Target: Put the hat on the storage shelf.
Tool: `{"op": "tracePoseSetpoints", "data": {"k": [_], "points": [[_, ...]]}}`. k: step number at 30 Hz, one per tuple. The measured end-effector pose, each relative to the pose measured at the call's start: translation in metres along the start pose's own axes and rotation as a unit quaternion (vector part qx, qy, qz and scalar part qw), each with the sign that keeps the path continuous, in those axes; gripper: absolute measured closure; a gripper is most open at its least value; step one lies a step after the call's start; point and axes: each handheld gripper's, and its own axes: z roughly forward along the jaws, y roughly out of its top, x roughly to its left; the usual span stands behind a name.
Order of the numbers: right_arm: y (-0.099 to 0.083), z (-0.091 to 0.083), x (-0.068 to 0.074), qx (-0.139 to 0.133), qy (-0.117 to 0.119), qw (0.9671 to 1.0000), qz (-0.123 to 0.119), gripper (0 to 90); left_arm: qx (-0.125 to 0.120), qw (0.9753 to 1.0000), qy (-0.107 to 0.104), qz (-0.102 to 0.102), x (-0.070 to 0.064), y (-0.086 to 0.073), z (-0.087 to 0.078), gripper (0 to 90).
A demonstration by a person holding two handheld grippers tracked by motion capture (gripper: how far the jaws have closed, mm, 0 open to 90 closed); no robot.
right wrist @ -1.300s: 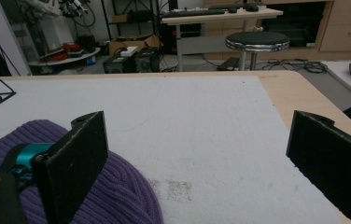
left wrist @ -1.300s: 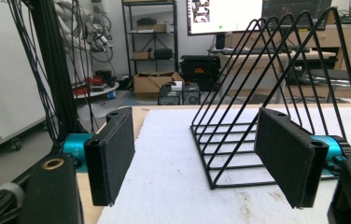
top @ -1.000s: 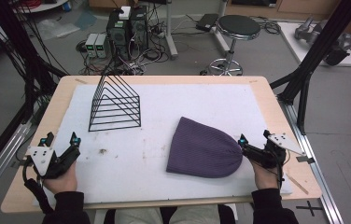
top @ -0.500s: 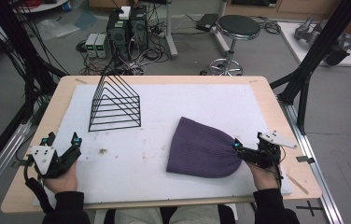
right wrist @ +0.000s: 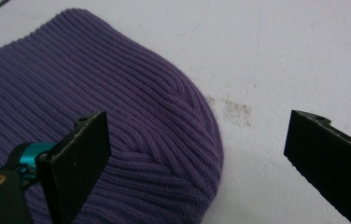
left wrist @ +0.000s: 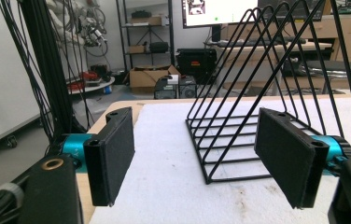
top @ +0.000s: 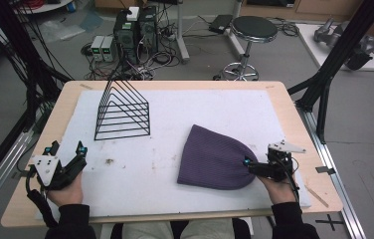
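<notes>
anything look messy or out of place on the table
Only small things: brownish smudges stain the white mat, one beside the purple beanie crown and more near the black wire rack. The rack stands upright and the beanie lies flat.

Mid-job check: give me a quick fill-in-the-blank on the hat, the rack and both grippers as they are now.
1. The knitted hat is ____ in colour.
2. The right gripper has its jaws ____, at the hat's rounded end.
3. The black wire rack has a ____ outline.
4. The left gripper holds ____ between its open jaws.

Missing words: purple; open; triangular; nothing
</notes>
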Motion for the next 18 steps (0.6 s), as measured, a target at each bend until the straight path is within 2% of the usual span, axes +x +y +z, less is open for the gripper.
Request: {"op": "tracePoseSetpoints", "data": {"k": [3, 7, 8, 10, 12, 18], "points": [[-0.001, 0.000, 0.000, 0.012, -0.007, 0.9999, 0.005, 6.3, 0.000, 1.0000, 0.000, 0.000, 0.000, 0.000, 0.000, 28.9], [-0.002, 0.004, 0.000, 0.047, -0.014, 0.9987, 0.017, 6.3, 0.001, 1.0000, 0.000, 0.000, 0.000, 0.000, 0.000, 28.9], [-0.003, 0.007, 0.000, 0.069, -0.014, 0.9972, 0.026, 6.3, 0.000, 1.0000, 0.000, 0.000, 0.000, 0.000, 0.000, 29.0], [-0.003, 0.008, 0.000, 0.075, -0.014, 0.9968, 0.025, 6.3, 0.000, 1.0000, 0.001, 0.000, 0.000, 0.000, 0.000, 29.0], [-0.005, 0.012, 0.001, 0.100, -0.013, 0.9943, 0.033, 6.3, 0.001, 1.0000, 0.000, 0.000, 0.000, 0.000, 0.000, 28.9], [-0.007, 0.015, 0.003, 0.125, -0.004, 0.9912, 0.041, 6.3, 0.000, 1.0000, 0.000, 0.000, 0.000, 0.000, 0.000, 28.9]]}}
